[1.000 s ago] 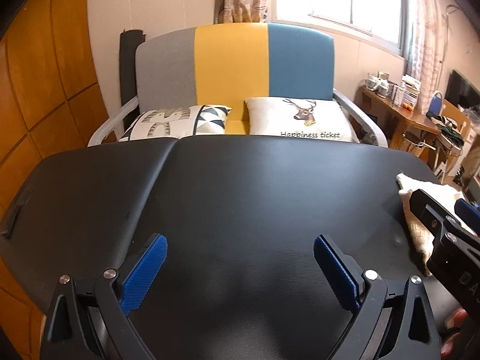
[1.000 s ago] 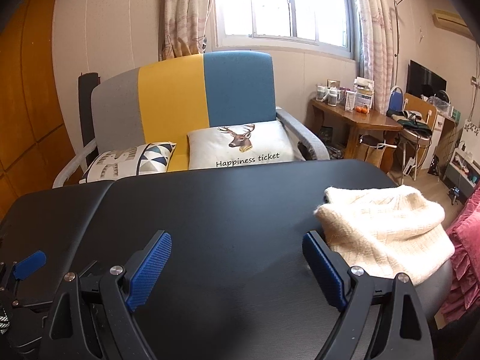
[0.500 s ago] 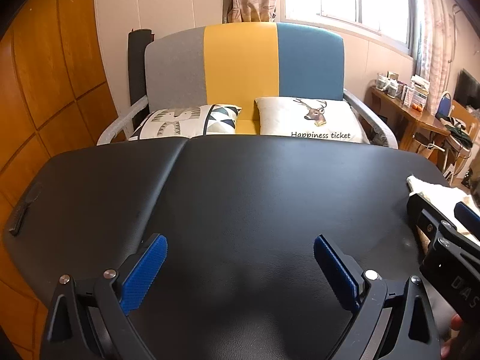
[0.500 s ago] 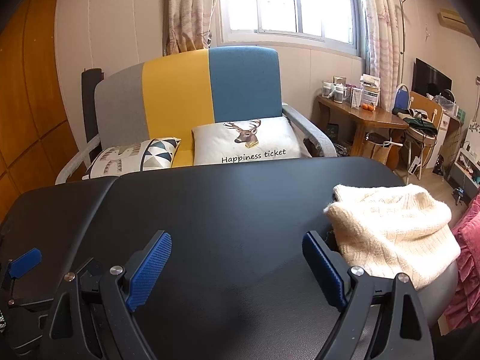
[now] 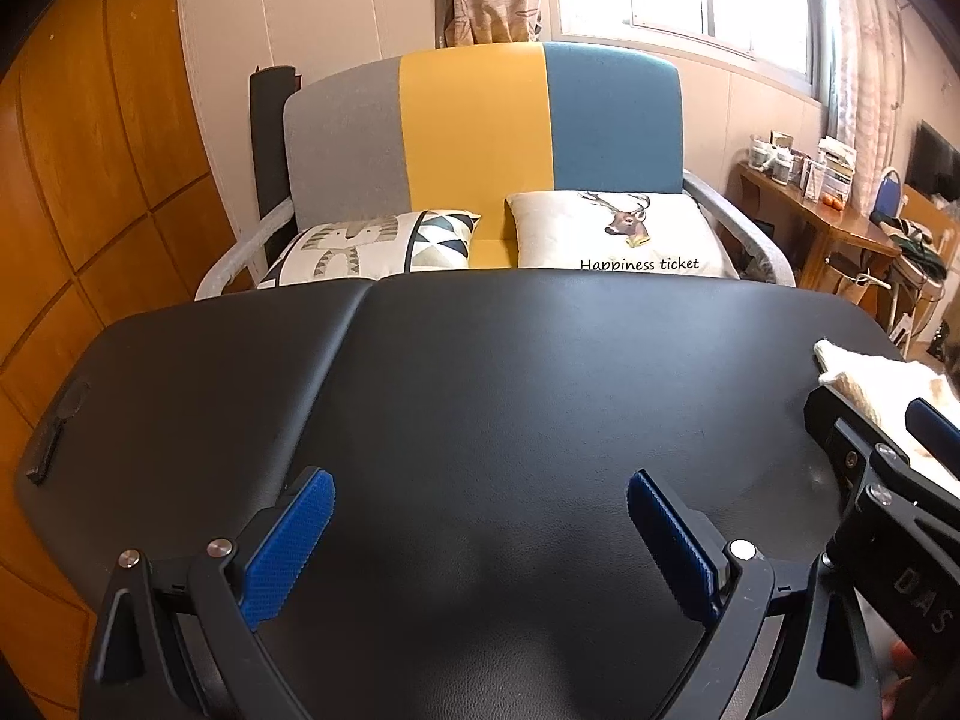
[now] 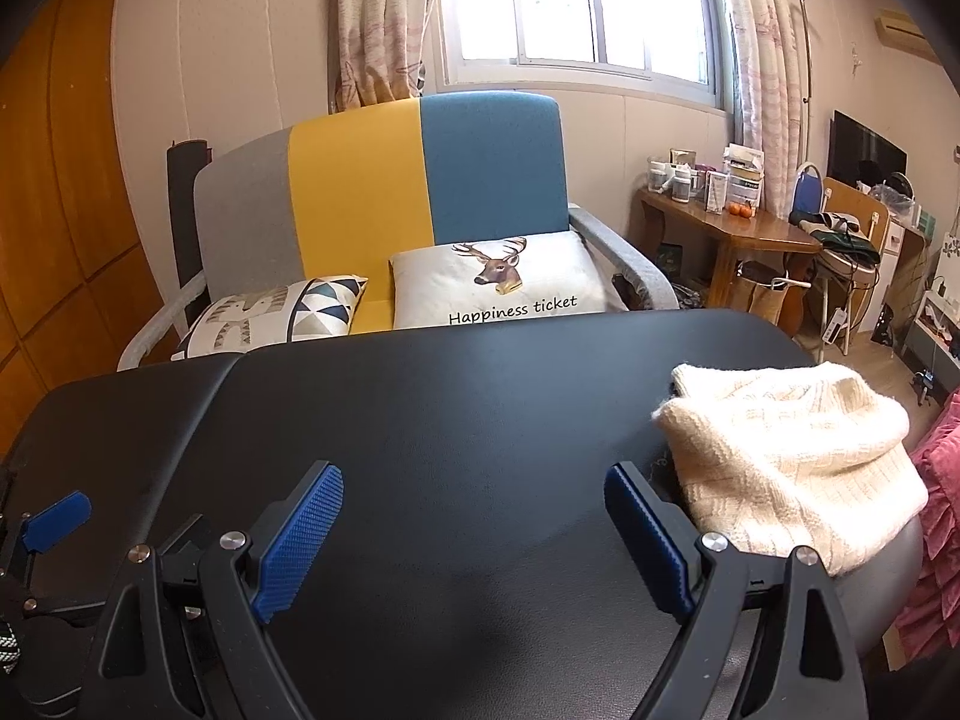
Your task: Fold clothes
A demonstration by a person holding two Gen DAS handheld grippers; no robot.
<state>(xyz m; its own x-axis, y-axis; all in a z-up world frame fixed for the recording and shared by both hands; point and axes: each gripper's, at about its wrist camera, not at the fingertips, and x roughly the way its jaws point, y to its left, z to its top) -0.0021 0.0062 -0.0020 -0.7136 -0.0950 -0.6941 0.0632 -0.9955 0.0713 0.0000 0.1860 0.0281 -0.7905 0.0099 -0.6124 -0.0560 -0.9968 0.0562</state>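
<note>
Over the black table: left gripper (image 5: 480, 531) and right gripper (image 6: 474, 531), each seen from its own wrist camera.
Left gripper fingers: spread wide, blue pads (image 5: 288, 546) far apart, nothing between them, only bare table (image 5: 480, 372) beneath.
Right gripper fingers: likewise spread wide, blue pads (image 6: 297, 540) well apart, nothing held; the right-hand finger (image 6: 648, 540) stands just beside the near left edge of the sweater, and contact cannot be told.
Right gripper in the left view: its black frame and one blue pad show at the right edge, in front of the sweater.
Left gripper in the right view: one blue pad and black frame at the lower left edge.
Sweater (image 6: 792, 462): cream knit, bunched and roughly folded, lying at the right end of the table, its outer part hanging over the rounded right edge.
Sweater axis: long side runs from the far left, where a rolled hem or collar points toward the table's middle, down to the near right.
Sweater in the left view: only a cream corner (image 5: 864, 384) at the far right.
Containers: none can be made out on the table; small jars and boxes crowd the wooden desk (image 6: 750, 234), contents too small to tell.
Behind the table: grey, yellow and blue sofa (image 6: 420, 180) holding a deer cushion (image 6: 498, 282) and a triangle-patterned cushion (image 6: 282, 315) side by side.
Right of the table: pink ruffled fabric (image 6: 936, 510).
</note>
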